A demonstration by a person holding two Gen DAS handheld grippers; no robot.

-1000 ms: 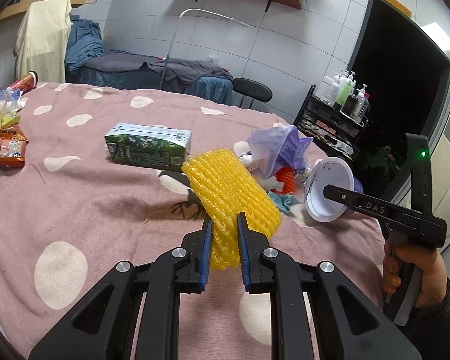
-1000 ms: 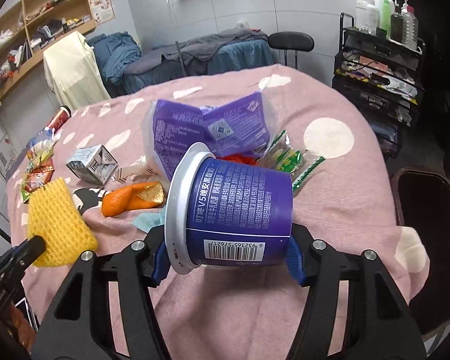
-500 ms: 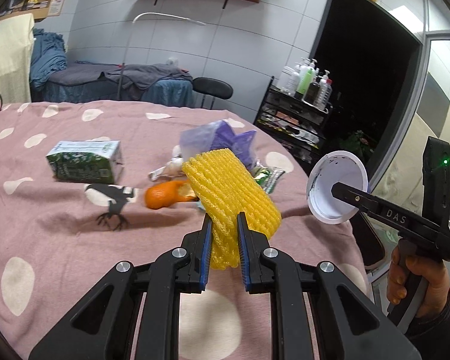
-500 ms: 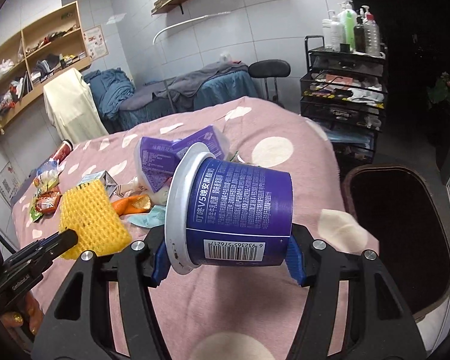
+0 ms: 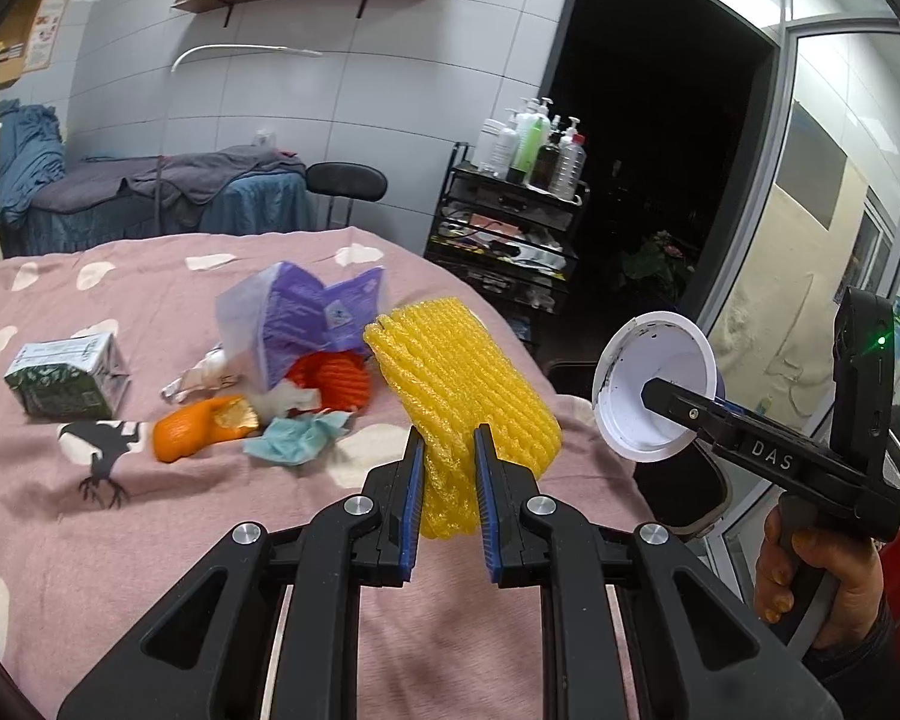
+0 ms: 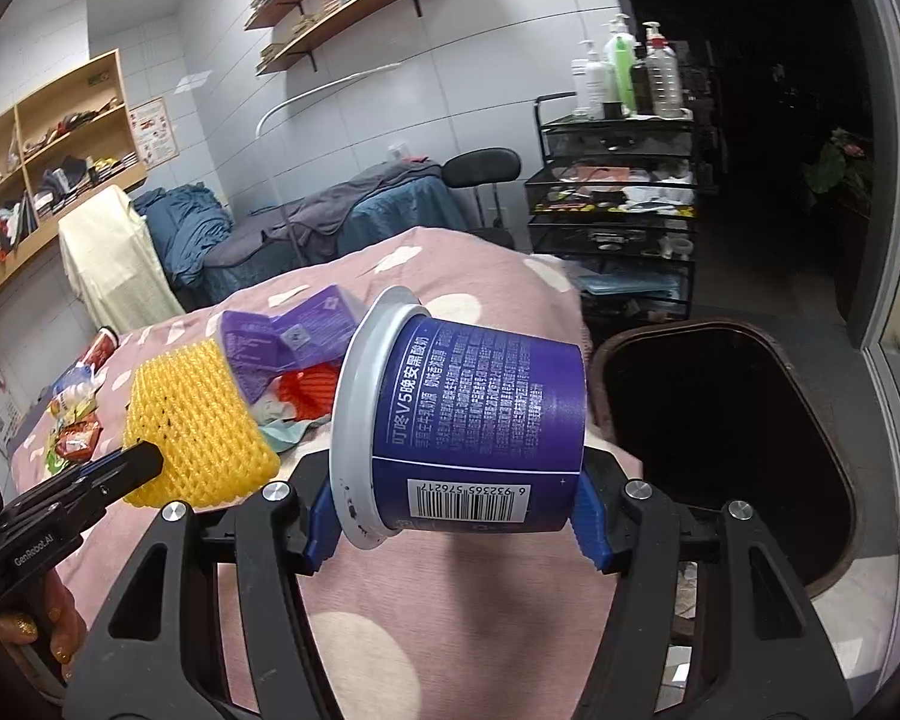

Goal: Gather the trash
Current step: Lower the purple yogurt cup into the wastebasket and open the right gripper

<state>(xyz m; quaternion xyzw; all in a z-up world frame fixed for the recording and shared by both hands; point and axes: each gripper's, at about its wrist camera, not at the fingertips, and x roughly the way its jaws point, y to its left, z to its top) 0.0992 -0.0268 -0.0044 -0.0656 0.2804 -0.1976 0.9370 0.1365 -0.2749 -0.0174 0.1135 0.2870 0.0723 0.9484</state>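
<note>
1. Table with a pink, white-spotted cloth [image 5: 60, 540]: 1, in both views. The left wrist view shows its near surface and the bird print; the right wrist view shows its far left end.
2. Dark bin [image 6: 720, 450]: 1, open-topped, on the floor just beside the table's right edge. Its whole mouth shows only in the right wrist view; the left wrist view shows only a dark sliver behind the cup.
3. Black wire cart [image 6: 612, 210] with pump bottles on top: 1, in both views.
4. Right gripper [image 6: 456, 525]: jaws set wide, blue pads pressed on both sides of 1 purple yogurt cup [image 6: 480, 420], held on its side off the table, next to the bin mouth. Only the left wrist view shows the cup's white interior.
5. Left gripper [image 5: 447, 501]: jaws narrow, pinching 1 yellow foam fruit net [image 5: 462, 390], held above the table.
6. Loose trash on the cloth: 1 purple plastic pouch [image 5: 306, 312], 1 green carton [image 5: 66, 384], 1 red foam net [image 5: 330, 378], 1 orange peel [image 5: 192, 429], 1 blue tissue [image 5: 300, 435]. Carton and peel show only in the left wrist view.
7. Snack wrappers [image 6: 72, 420] at the far left end, only in the right wrist view; count unclear.
</note>
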